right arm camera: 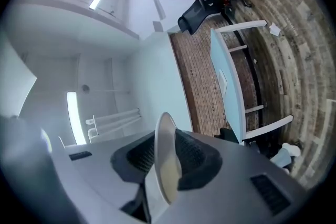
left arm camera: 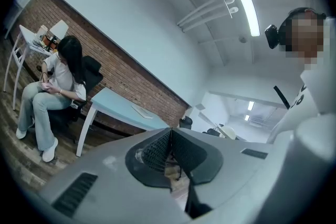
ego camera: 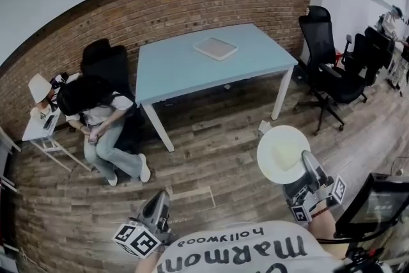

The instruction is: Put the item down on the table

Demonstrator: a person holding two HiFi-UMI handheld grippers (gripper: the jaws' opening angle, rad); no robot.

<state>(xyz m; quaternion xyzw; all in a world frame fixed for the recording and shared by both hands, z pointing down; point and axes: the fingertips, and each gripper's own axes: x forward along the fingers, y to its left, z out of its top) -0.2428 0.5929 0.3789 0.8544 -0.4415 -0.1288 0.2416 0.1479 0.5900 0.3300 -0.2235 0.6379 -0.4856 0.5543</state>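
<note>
A white round plate [ego camera: 283, 153] hangs in the air over the wooden floor, held by its near rim in my right gripper [ego camera: 305, 171], which is shut on it. In the right gripper view the plate [right arm camera: 164, 157] stands edge-on between the dark jaw pads. The light blue table [ego camera: 192, 67] stands several steps ahead against the brick wall, with a flat white tray [ego camera: 215, 47] on it. My left gripper [ego camera: 158, 209] is low at the left, over the floor; its jaws meet at the tips [left arm camera: 170, 131] with nothing between them.
A person [ego camera: 102, 121] sits on a dark chair left of the table, beside a small white side table [ego camera: 39, 132]. Black office chairs [ego camera: 332, 67] stand to the table's right. A monitor [ego camera: 378, 201] is at my right. A paper scrap [ego camera: 264, 127] lies near the table leg.
</note>
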